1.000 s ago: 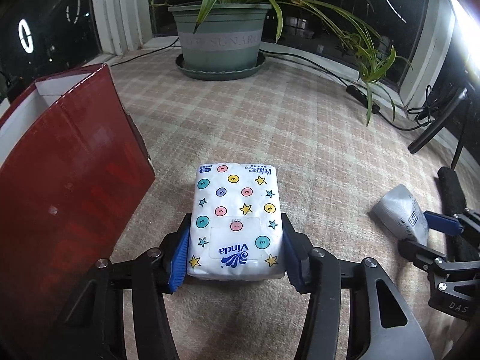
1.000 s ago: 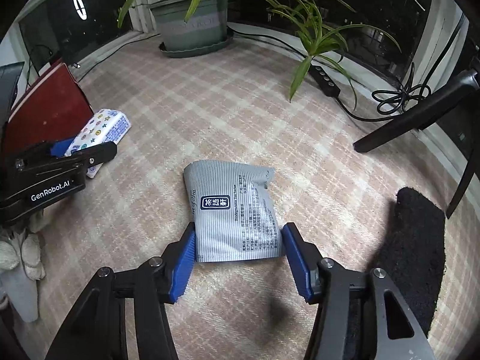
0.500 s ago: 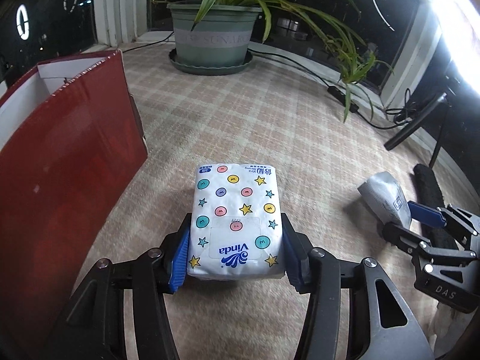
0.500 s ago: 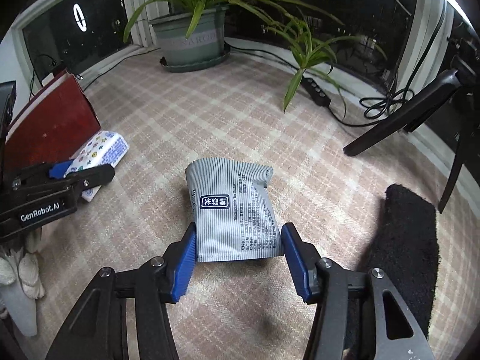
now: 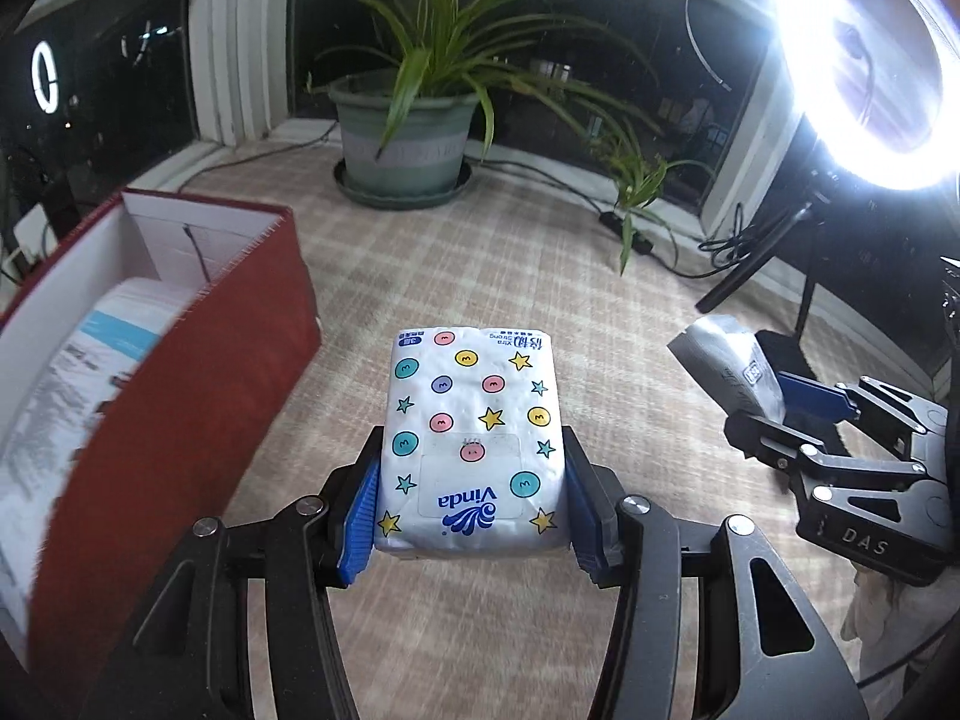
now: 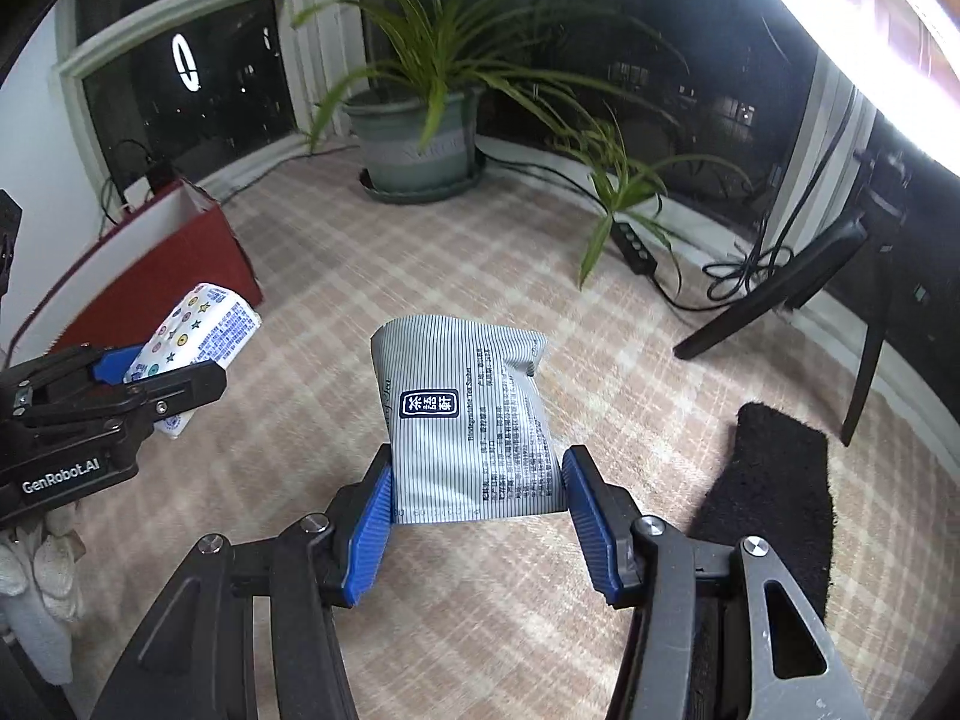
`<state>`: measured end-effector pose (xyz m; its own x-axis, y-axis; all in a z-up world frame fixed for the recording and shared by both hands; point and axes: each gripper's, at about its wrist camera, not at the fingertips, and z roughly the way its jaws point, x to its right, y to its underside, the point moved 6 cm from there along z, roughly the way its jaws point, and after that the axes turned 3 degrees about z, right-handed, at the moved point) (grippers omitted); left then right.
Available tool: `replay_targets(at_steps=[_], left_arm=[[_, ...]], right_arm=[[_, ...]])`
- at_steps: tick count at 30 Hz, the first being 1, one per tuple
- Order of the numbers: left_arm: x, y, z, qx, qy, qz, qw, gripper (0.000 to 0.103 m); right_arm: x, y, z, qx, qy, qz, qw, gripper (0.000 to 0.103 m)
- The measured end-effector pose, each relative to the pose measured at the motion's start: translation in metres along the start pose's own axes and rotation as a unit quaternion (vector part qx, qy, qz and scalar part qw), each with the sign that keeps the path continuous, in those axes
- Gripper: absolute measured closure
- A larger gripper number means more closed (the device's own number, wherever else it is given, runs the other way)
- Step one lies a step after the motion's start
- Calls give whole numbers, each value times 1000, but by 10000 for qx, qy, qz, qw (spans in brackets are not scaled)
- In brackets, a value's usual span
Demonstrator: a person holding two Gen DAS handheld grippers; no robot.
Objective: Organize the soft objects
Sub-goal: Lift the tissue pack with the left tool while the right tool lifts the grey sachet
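My left gripper (image 5: 471,510) is shut on a white Vinda tissue pack (image 5: 474,438) with coloured dots and stars, held above the carpet, right of the open red box (image 5: 180,384). My right gripper (image 6: 477,510) is shut on a grey striped tea pouch (image 6: 465,420), also held in the air. The right wrist view shows the left gripper (image 6: 156,387) with the tissue pack (image 6: 201,330) near the red box (image 6: 162,264). The left wrist view shows the right gripper (image 5: 780,414) with the pouch (image 5: 729,369) at the right.
A white package (image 5: 84,360) lies inside the red box. A potted plant (image 5: 405,144) stands by the window. A power strip (image 6: 633,243), cables and a light-stand leg (image 6: 774,294) lie at the right. A black mat (image 6: 774,492) lies on the checked carpet.
Both grippers have risen with their packs. The left gripper now looks over the red box's rim into its inside. The right gripper has lifted the pouch higher off the carpet.
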<state>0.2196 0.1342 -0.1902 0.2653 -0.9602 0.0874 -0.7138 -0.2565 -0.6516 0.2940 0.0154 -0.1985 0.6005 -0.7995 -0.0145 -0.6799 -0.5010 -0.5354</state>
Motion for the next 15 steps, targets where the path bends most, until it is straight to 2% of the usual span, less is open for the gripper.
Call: replay_targets(at_steps=[15], left_arm=[[-32,15,-82,470,-121,-118,9988,52]], right_arm=[[-61,-16,-62,423,-160,-421,9981,52]])
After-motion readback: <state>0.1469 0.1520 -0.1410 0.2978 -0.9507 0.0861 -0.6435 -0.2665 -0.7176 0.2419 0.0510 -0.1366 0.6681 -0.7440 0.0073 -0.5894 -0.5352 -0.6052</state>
